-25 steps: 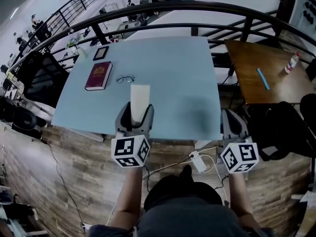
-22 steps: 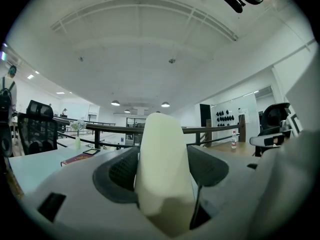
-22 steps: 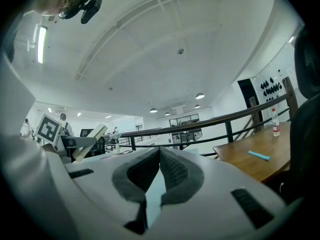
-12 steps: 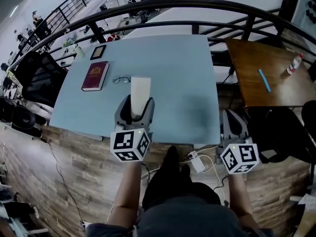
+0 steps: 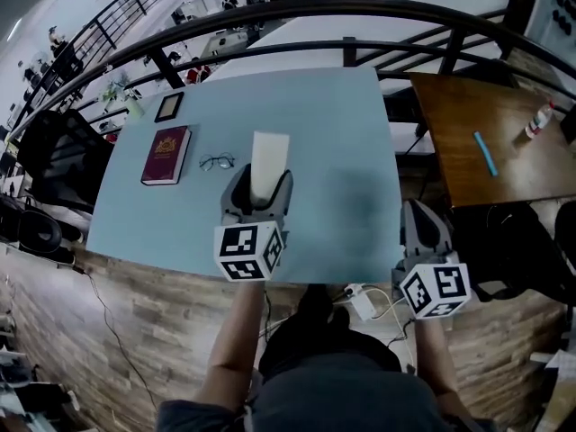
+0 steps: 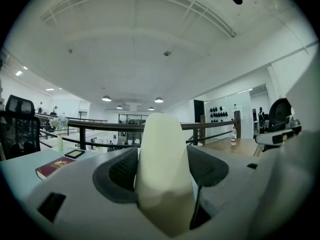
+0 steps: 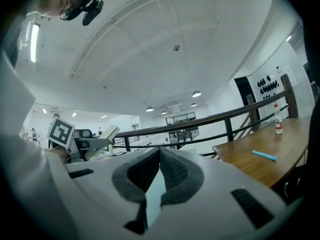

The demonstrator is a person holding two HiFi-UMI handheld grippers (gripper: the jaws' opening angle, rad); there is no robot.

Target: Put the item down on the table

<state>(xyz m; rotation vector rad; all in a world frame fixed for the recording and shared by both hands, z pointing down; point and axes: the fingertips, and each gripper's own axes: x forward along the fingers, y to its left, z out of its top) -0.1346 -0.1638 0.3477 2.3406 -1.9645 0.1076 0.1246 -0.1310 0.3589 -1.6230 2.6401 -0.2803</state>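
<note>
Left gripper: The left gripper was clamped on a pale cream rectangular block, with a dark padded jaw pressed against each of its long sides.
Held block: In the left gripper view the block filled the gap between the jaws and rose past their tips. In the head view it pointed out of the gripper toward 12 o'clock.
Block's place: It lay over the near middle of the pale blue rectangular surface. Whether it touched that surface could not be told.
Right gripper: The right gripper had its jaws brought together at the tips with nothing between them. It sat at 4 o'clock from the left gripper, by the near right corner of the surface.
Eyeglasses: A pair of thin dark-rimmed eyeglasses lay on the surface, near the block at its 9 o'clock.
Book: A dark red hardcover book lay flat beyond the eyeglasses, also at 9 o'clock, apart from them.
Frame: A small black-framed flat rectangle rested near the far left corner, at 10 o'clock from the block.
Side table: A brown wooden table stood at 3 o'clock of the surface, bearing a light blue stick and a clear bottle.
Surroundings: A black curved metal railing ran past the far edge at 12 o'clock. A wood-plank floor showed below the near edge.
</note>
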